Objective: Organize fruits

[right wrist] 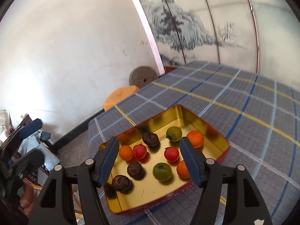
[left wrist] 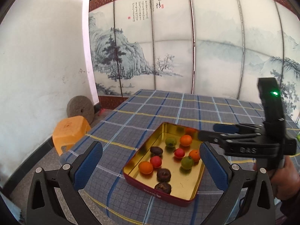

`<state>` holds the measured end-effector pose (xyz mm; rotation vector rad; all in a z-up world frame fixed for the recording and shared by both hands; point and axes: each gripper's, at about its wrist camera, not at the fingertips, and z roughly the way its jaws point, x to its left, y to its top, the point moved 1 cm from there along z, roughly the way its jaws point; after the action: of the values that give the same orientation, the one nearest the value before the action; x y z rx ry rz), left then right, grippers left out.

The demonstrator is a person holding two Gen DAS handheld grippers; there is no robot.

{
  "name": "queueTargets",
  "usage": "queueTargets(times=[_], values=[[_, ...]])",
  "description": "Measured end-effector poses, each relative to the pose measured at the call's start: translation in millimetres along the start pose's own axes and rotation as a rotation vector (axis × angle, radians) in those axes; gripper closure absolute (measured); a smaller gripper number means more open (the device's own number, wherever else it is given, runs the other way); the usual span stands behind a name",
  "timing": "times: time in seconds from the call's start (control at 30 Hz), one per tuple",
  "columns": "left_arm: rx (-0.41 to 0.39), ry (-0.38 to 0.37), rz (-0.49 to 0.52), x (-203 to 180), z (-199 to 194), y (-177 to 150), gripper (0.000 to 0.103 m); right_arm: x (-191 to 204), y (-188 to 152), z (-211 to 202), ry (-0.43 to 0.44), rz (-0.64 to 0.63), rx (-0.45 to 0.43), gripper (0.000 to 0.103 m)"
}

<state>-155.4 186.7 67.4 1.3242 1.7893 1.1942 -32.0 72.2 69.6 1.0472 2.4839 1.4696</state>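
A red tin (left wrist: pixel 159 191) with a gold inside (right wrist: pixel 155 193) lies on the plaid tablecloth. It holds three oranges (right wrist: pixel 195 138), two red fruits (right wrist: pixel 171 153), two green ones (right wrist: pixel 162 171) and three dark wrinkled ones (right wrist: pixel 135 170), all loose. My right gripper (right wrist: pixel 151 161) hangs over the tin's near half, open, with nothing between its blue pads (right wrist: pixel 190 161). From the left wrist view it (left wrist: pixel 210 132) reaches in from the right above the tin's far corner. My left gripper (left wrist: pixel 151 166) stands wide open in front of the tin, apart from it.
The plaid-covered table (left wrist: pixel 187 108) stretches beyond the tin to a painted folding screen (left wrist: pixel 168 46). Off the table's left edge stand an orange plastic stool (left wrist: pixel 70 131) and a round millstone (left wrist: pixel 80 109) by the white wall. A person's hand (left wrist: pixel 285 178) holds the right gripper.
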Motion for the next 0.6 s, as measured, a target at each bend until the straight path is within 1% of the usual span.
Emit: queueTargets(times=[0.1, 0.17, 0.2, 0.37, 0.5, 0.53, 0.6], values=[[-0.038, -0.007, -0.004, -2.3, -14.3, 6.9, 0.000, 3.2, -2.3, -21.6, -0.013, -0.021, -0.032, 0.038], [-0.079, -0.011, -0.014, -2.9, -26.4, 11.9, 0.000, 5.5, -5.4, -37.3, -0.024, -0.037, -0.055, 0.033], [-0.104, -0.013, -0.020, -3.3, -33.5, 14.6, 0.000, 6.1, -7.0, -45.1, -0.026, -0.041, -0.068, 0.033], [-0.168, -0.027, -0.043, -6.9, -58.5, 25.6, 0.000, 8.5, -11.0, -78.9, -0.029, -0.043, -0.122, 0.032], [-0.173, -0.053, -0.055, -9.8, -69.4, 29.1, 0.000, 9.0, -15.7, -100.3, -0.035, -0.046, -0.150, 0.030], [-0.171, -0.055, -0.057, -10.8, -70.6, 29.5, 0.000, 8.7, -17.0, -104.5, -0.038, -0.046, -0.156, 0.028], [-0.164, -0.062, -0.063, -12.7, -73.6, 29.8, 0.000, 7.2, -20.6, -113.1, -0.046, -0.046, -0.168, 0.026]])
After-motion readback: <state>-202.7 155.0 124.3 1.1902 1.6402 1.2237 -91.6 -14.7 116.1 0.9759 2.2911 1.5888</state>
